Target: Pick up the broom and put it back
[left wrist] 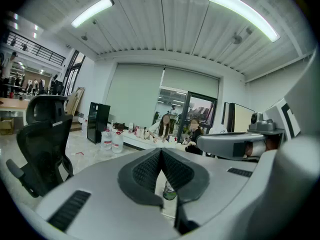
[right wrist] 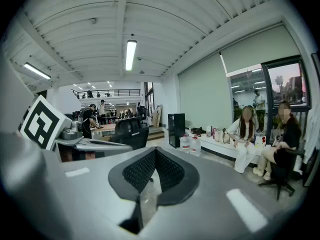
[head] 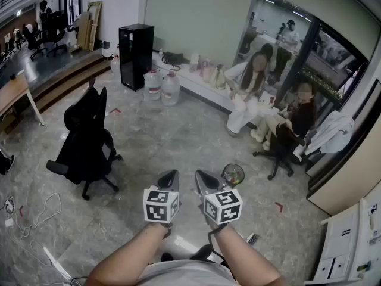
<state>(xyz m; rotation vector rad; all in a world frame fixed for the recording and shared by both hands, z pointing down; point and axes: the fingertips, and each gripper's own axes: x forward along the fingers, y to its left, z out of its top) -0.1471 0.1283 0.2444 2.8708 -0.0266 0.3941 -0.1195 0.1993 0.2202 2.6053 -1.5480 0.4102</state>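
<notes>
No broom can be made out in any view. In the head view my left gripper [head: 169, 177] and right gripper [head: 205, 179] are held side by side over the grey marble floor, pointing forward and slightly down. Both are shut with nothing between the jaws. The left gripper view shows the left gripper's [left wrist: 161, 152] black ribbed pads meeting at the tips. The right gripper's [right wrist: 155, 152] pads meet the same way in the right gripper view. Just beyond the right gripper stands a small round bin [head: 233, 174], which also shows below the left jaws as the bin [left wrist: 169, 192].
A black office chair [head: 86, 142] stands to the left. At the back are a black cabinet [head: 136, 55], two water jugs [head: 162, 87] and a low white bench [head: 202, 87]. Two people [head: 247, 94] sit at right. A white cabinet [head: 348, 243] stands at far right, and cables [head: 36, 216] lie at lower left.
</notes>
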